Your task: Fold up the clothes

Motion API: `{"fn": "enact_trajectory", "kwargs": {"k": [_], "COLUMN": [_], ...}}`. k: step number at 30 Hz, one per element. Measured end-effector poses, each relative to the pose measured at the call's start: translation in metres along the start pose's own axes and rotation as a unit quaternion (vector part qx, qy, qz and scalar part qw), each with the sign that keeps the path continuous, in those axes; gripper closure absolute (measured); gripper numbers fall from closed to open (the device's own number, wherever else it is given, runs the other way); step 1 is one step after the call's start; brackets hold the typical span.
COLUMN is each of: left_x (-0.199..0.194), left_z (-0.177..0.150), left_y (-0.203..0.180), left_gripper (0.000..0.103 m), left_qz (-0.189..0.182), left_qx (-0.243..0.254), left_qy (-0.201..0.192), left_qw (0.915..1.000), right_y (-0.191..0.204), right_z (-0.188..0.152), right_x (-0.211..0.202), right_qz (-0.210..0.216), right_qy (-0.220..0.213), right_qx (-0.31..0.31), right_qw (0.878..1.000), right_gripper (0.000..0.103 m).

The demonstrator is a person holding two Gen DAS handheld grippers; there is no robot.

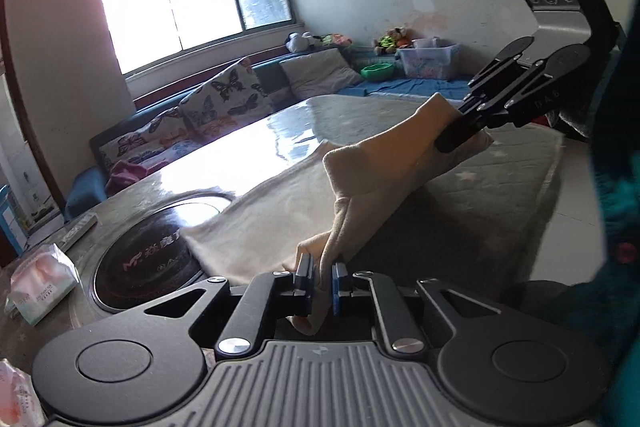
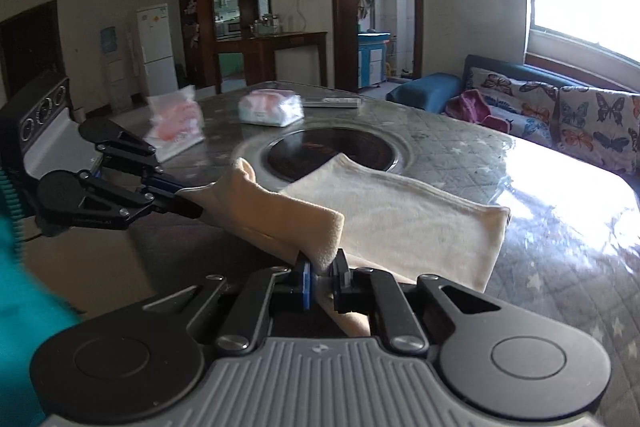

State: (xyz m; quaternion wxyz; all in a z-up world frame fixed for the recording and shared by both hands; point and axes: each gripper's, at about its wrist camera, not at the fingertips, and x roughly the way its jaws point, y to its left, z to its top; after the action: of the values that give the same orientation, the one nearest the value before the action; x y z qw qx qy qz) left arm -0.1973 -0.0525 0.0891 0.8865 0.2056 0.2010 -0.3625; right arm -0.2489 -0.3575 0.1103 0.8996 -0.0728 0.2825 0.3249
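A cream garment (image 1: 276,199) lies partly on the table, its near edge lifted off the surface. My left gripper (image 1: 322,277) is shut on one corner of that raised edge, the cloth pinched between the blue pads. In the left wrist view my right gripper (image 1: 448,141) shows at the upper right, shut on the other end of the lifted edge. From the right wrist view the cream garment (image 2: 404,219) spreads flat ahead while my right gripper (image 2: 323,277) pinches a folded hem. My left gripper (image 2: 192,205) comes in from the left there, clamped on the cloth's far end.
The grey quilted table (image 2: 540,267) has a round black hotplate (image 2: 332,151) sunk in its middle, partly under the garment. Tissue packs (image 2: 270,109) and a remote (image 2: 330,102) lie at the far side. A butterfly-patterned sofa (image 1: 200,111) runs along the window wall.
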Motion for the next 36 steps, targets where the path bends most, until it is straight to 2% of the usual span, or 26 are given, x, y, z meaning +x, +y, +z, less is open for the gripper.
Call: {"fn": "enact_trajectory", "kwargs": {"k": [5,11,17,22,27,28,30,32,36], "left_x": [-0.013,0.017,0.071,0.132,0.175,0.178,0.181,0.18,0.179], "left_z": [0.004,0.018,0.034,0.032,0.013,0.012,0.01,0.011,0.015], "left_y": [-0.003,0.026,0.065,0.093,0.099,0.098,0.097,0.096,0.098], "left_gripper": [0.093,0.093,0.093,0.093,0.093,0.093,0.091,0.09,0.085], "left_qz": [-0.009,0.001,0.014,0.027,0.066,0.07,0.077,0.083,0.098], "left_qx": [-0.01,-0.045,-0.066,-0.106,-0.126,-0.128,-0.133,-0.134,-0.137], "left_qy": [-0.006,-0.01,0.003,0.047,0.076,0.077,0.078,0.078,0.078], "left_qw": [0.9999,0.9989,0.9977,0.9929,0.987,0.9863,0.985,0.9844,0.9826], "right_y": [0.015,-0.005,-0.045,-0.083,-0.113,-0.116,-0.119,-0.121,-0.126], "right_z": [0.001,0.022,0.058,0.075,0.052,0.045,0.034,0.024,0.009], "right_x": [-0.02,-0.005,0.037,0.095,0.16,0.165,0.166,0.156,0.124], "right_qz": [0.006,-0.012,-0.026,-0.042,-0.058,-0.062,-0.072,-0.091,-0.107], "right_qy": [0.015,0.012,0.026,0.055,0.072,0.067,0.058,0.043,0.027], "right_qx": [-0.004,-0.009,-0.029,-0.026,0.034,0.045,0.065,0.076,0.11], "right_qw": [1.0,1.0,0.999,0.997,0.995,0.995,0.994,0.992,0.988], "right_gripper": [0.094,0.094,0.094,0.094,0.092,0.087,0.086,0.08,0.079]}}
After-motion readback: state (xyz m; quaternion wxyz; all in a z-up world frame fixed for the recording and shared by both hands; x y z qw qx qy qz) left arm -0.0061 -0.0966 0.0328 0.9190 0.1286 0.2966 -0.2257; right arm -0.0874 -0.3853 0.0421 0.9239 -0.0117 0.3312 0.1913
